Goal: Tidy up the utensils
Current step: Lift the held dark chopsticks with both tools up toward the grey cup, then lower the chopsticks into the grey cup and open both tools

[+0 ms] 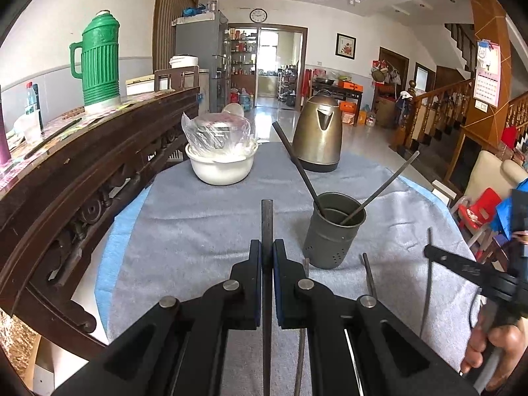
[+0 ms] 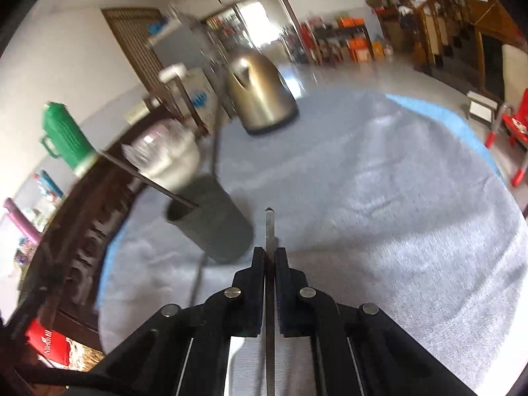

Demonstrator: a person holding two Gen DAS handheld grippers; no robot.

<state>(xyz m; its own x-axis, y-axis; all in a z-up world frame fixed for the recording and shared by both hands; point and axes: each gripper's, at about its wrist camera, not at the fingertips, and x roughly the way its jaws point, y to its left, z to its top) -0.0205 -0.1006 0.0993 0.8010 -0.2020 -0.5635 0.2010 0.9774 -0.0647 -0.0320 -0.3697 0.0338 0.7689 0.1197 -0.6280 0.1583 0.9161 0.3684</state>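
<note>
While both tools are busy, this is how things look.

Sticks: two thin sticks (image 1: 373, 191) lean in the cup (image 1: 335, 234), because that is where they go. Two more lie flat on the cloth (image 1: 198, 231) just by the cup, not yet picked up.

Left tool: the left tool (image 1: 267, 247) is pinched tight on a dark stick (image 1: 267, 217). The stick points ahead, likely waiting for its turn to go in the cup.

Right tool: the right tool (image 2: 270, 254) is pinched tight on a metal stick (image 2: 270, 227). The cup sits near it, to the left.

Cup: it stands up on the cloth on the counter, in front of the kettle (image 1: 318, 135).

Bowl: a white bowl (image 1: 221, 161) with a plastic bag in it sits far back, out of the way.

Hard to see: the right view is blurry, so the cup's holes do not show there. Both held sticks run back under the tools, so their ends are hidden. Only some fingers of the right hand (image 1: 495, 346) show at the edge.
</note>
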